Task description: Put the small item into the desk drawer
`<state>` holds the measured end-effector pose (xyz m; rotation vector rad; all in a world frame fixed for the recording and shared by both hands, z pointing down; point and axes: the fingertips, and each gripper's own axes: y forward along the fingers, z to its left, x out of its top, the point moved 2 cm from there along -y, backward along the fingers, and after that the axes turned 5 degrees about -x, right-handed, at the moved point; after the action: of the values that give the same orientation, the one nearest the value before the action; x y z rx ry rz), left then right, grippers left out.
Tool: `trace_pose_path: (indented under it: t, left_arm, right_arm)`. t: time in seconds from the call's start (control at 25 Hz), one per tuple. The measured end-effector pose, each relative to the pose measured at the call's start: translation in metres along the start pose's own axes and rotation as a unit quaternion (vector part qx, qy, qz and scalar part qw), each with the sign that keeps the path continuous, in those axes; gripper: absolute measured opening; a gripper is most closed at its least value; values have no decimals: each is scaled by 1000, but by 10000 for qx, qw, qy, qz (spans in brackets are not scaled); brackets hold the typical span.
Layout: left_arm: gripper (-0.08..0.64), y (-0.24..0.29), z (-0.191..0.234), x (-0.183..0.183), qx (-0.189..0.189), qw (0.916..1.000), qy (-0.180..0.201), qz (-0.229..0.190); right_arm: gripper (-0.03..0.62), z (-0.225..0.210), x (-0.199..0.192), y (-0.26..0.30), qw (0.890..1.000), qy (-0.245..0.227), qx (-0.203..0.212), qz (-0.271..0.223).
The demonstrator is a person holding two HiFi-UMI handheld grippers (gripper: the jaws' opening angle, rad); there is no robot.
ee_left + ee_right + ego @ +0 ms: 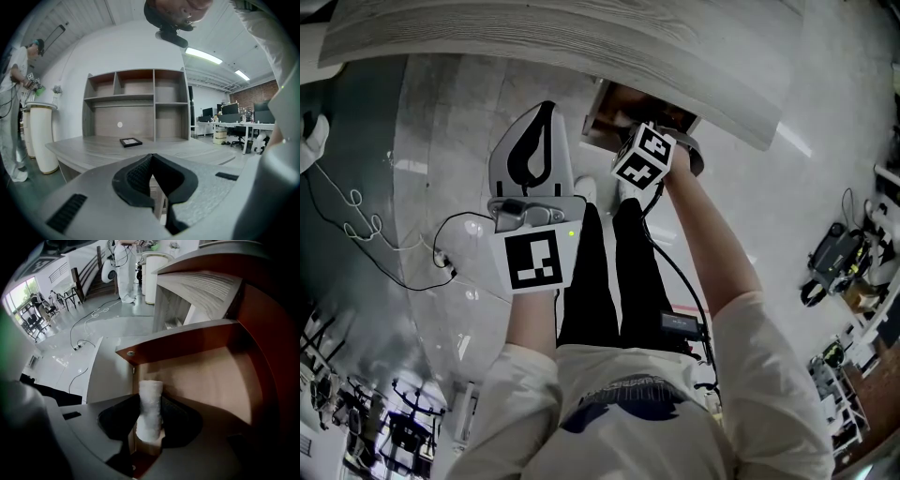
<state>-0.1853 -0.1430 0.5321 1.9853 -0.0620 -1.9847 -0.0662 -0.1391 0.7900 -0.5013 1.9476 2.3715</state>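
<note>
The right gripper (150,405) held the small white roll (151,397) upright between its jaws, just above the open drawer (206,376). The left gripper (152,158) was empty, with its jaws together, and pointed toward the desk (93,147).

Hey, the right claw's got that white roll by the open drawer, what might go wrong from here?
1. The white roll in the right claw looks close to the drawer side wall; released here, it may catch the wall or fall outside.
2. It sticks far past the claw tips, so it may tip when let go.
3. The desk top overhangs the drawer; the claw may knock it.
</note>
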Motion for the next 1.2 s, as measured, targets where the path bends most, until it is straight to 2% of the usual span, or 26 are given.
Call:
trace_pose_path:
  t: [0.16, 0.48, 0.84, 1.2]
  left_arm:
    - [8, 1, 1, -1, 11, 10000, -9, -2]
    - [8, 0, 3, 1, 22, 10000, -8, 22]
    - [8, -1, 2, -4, 32, 10000, -8, 48]
    - [8, -5, 2, -6, 39, 10000, -4, 60]
  right_arm:
    - [132, 1, 0, 1, 9999, -99, -2, 24]
    - [137, 1, 1, -2, 10000, 29, 63, -26]
    - [175, 3, 1, -2, 9994, 203, 243, -103]
    - [192, 4, 2, -4, 9992, 169, 342, -120]
